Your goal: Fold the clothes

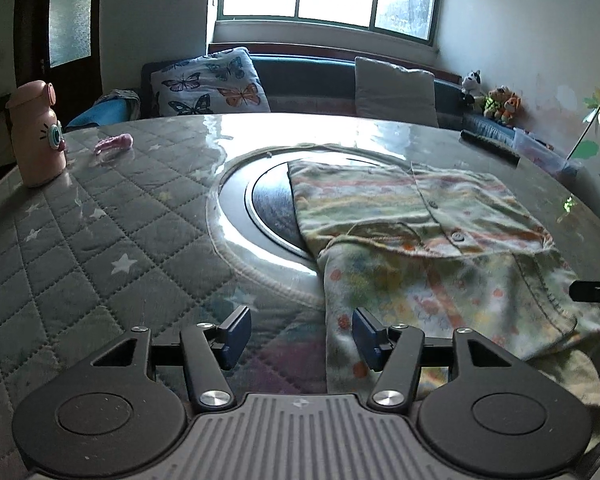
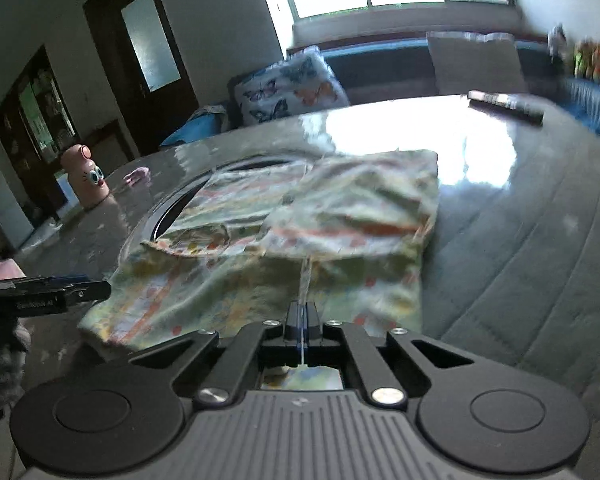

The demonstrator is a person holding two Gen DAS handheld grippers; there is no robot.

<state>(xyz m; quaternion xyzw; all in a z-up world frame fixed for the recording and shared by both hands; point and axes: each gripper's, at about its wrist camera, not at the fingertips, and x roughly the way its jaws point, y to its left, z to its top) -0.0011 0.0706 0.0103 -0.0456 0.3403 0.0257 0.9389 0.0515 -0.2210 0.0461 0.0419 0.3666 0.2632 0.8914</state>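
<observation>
A pastel printed cotton garment [image 2: 300, 220], part-folded, is spread mid-table, lapping the near edge. Its near hem is pinched by the clamped right gripper [image 2: 301, 312] for lifting over. The left gripper [image 1: 300, 332], jaws apart and empty, is poised at the left hem to match.

Quilt-covered table [image 1: 100, 240] (glossy), patterned garment [image 1: 440, 240], pink bottle [image 1: 36, 136], remote [image 1: 490, 146]

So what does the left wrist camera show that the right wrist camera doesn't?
Only the left view: open left gripper from behind, buttons on the pastel patterned garment. Only the right view: right gripper pinching the garment's near edge, a dark glass-fronted cabinet. Both: the garment, pink cartoon-faced bottle, butterfly-print cushion, quilted grey table cover.
</observation>
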